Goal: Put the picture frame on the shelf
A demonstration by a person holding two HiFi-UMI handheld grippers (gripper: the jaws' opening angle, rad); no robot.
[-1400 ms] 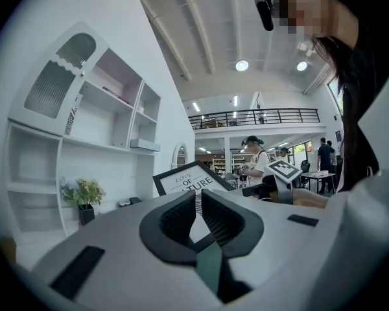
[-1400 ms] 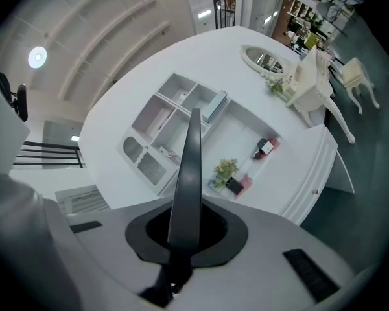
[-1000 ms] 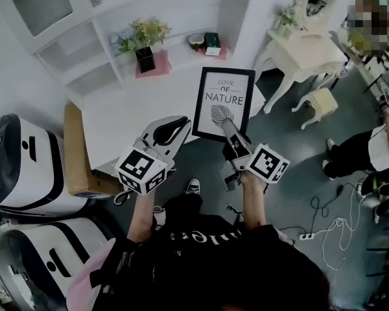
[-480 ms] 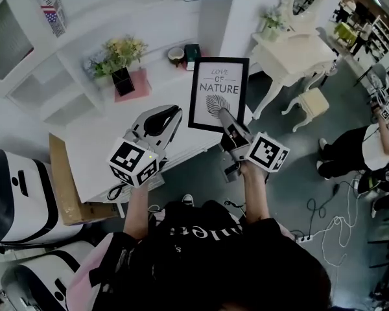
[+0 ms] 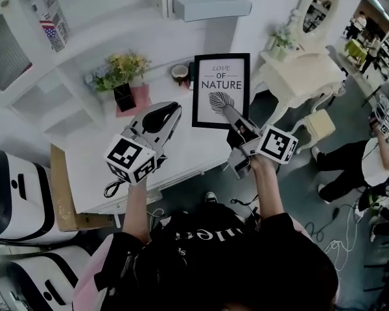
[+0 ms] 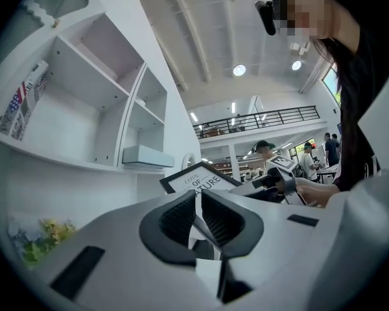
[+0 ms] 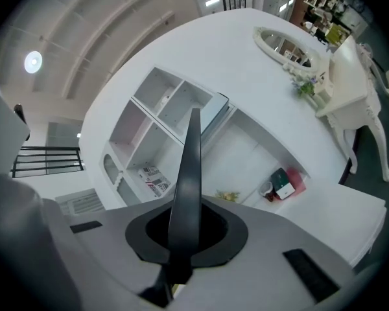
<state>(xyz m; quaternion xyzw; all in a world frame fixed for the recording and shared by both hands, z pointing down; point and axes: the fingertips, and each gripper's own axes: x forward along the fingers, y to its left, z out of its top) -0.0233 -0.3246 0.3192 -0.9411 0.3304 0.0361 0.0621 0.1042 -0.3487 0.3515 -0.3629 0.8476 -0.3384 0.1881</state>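
floor (image 5: 305,193): dark, maybe concrete | dressing table (image 5: 305,76): white, oval mirror (image 5: 314,8) | ceiling lights (image 6: 239,70): on

both bare forearms reach up from the bottom of the frame, the left forearm (image 5: 137,206) left of centre and the right forearm (image 5: 268,190) right of centre, each ending behind its gripper's marker cube. the left gripper (image 5: 168,111) sits at centre left, angled up and to the right, jaws pressed together with nothing between them. the right gripper (image 5: 230,113) at centre right leans up and to the left, jaws clamped on the lower right edge of the picture frame (image 5: 220,76).
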